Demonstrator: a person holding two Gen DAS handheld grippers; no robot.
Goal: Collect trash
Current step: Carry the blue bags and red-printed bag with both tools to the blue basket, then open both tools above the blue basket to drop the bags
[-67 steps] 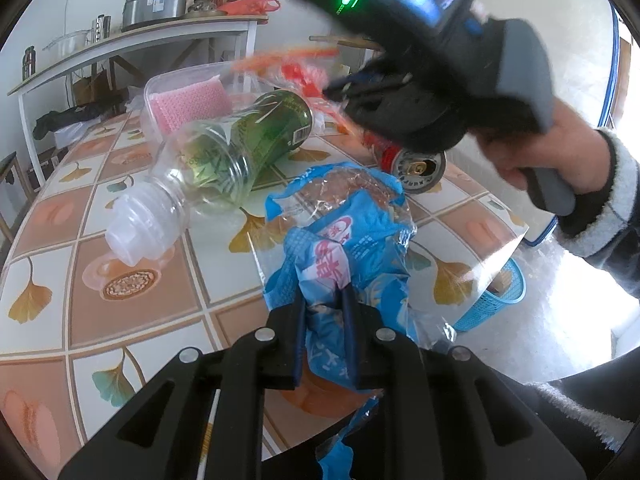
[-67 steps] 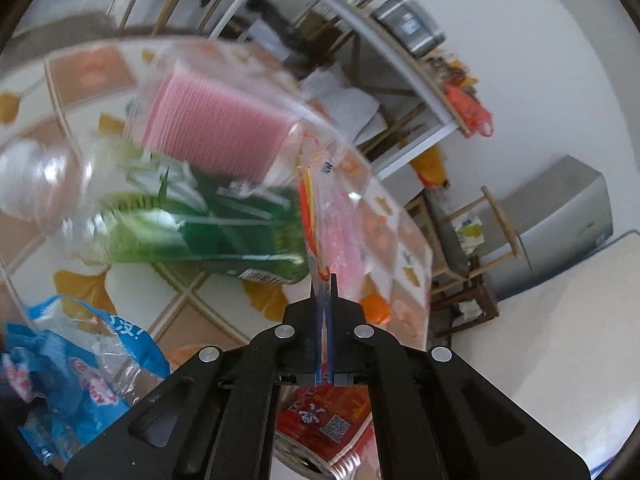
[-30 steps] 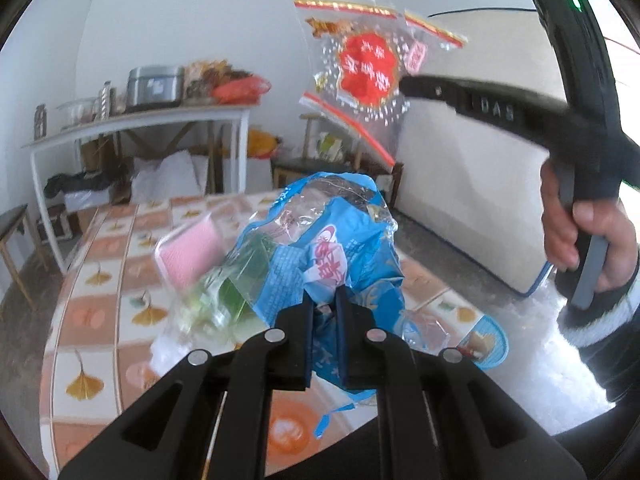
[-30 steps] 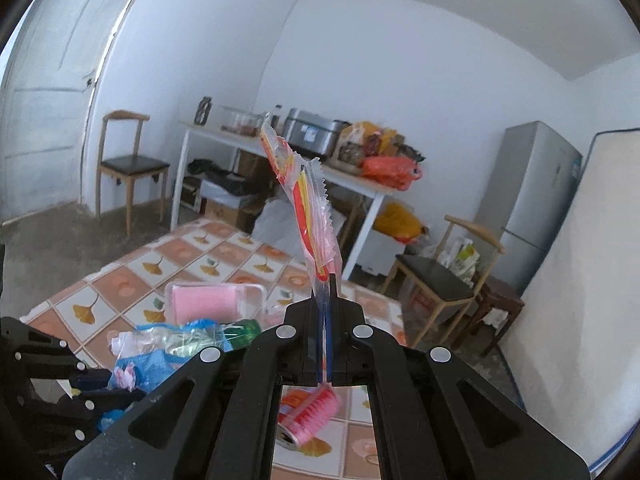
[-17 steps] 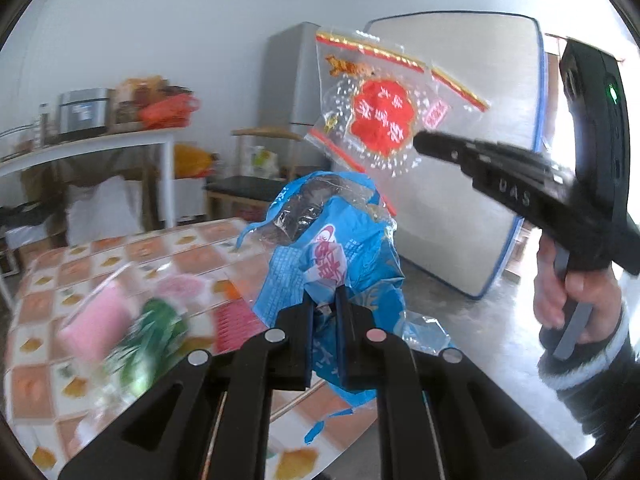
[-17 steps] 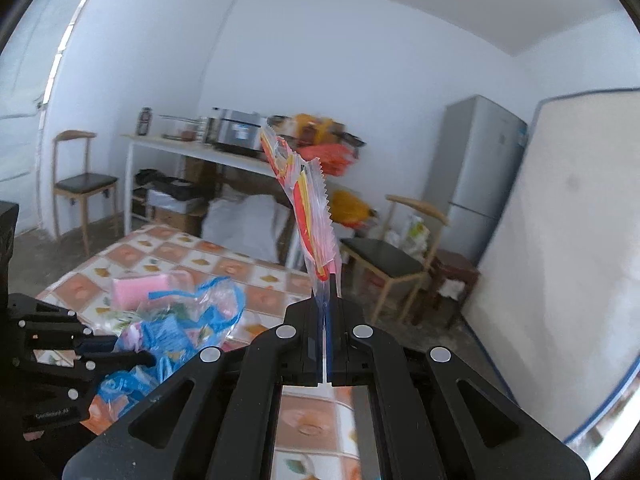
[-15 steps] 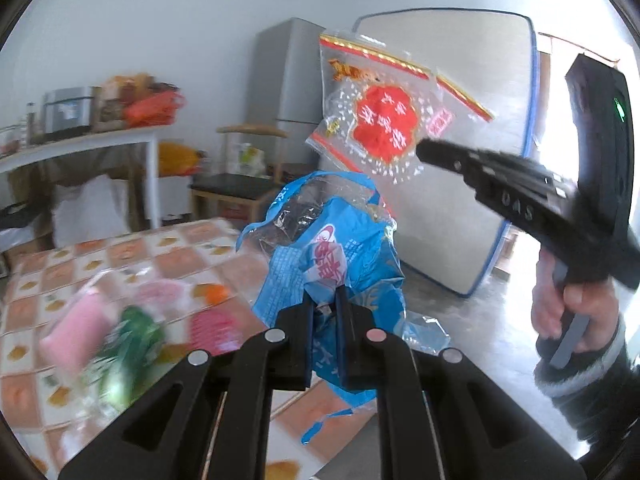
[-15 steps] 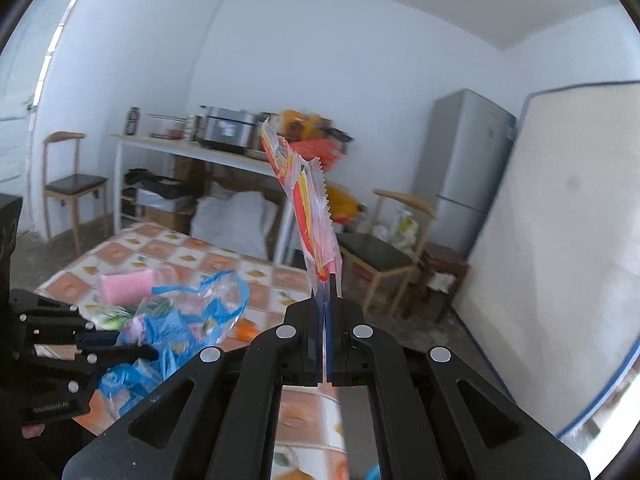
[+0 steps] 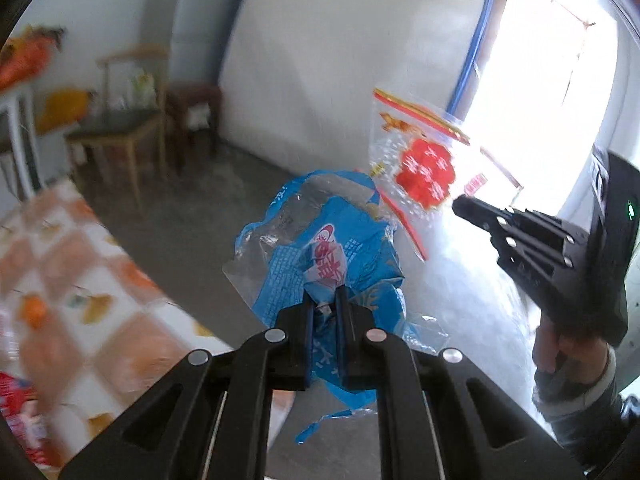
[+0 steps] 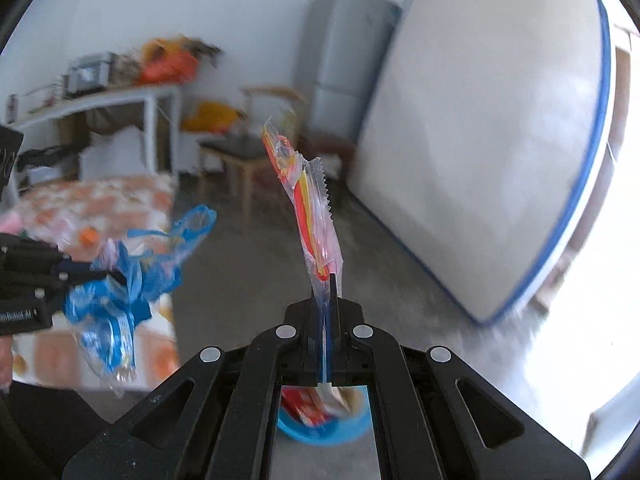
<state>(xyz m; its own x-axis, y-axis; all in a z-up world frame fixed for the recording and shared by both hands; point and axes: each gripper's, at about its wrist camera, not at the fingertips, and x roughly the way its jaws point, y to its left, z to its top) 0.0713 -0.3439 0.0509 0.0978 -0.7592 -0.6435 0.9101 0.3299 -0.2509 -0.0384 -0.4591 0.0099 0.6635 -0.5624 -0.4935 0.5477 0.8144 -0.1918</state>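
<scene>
Left hand-held gripper [image 9: 322, 306] is closed on a crumpled blue wrapper [image 9: 320, 248]. Right hand-held gripper [image 10: 327, 300] pinches a clear red-printed bag [image 10: 310, 200] upright, just above a blue basket [image 10: 324, 428] on the floor. Behind the left one lies the patterned counter [image 9: 80, 280].

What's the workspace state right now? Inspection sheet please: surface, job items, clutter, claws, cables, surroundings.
Surface: tiled table at left, blurred, with a red package on it.
Job's things: blue wrapper and clear red-print bag, both held in the air; blue bin on the floor below the right claw, trash inside.
Clutter: orange blob on the table, too blurred to name.
Grippers: left claw shut on blue wrapper; right claw shut on clear red-print bag.
Cables: nothing seen.
Surroundings: mattress against the wall, fridge, wooden chair, concrete floor.
</scene>
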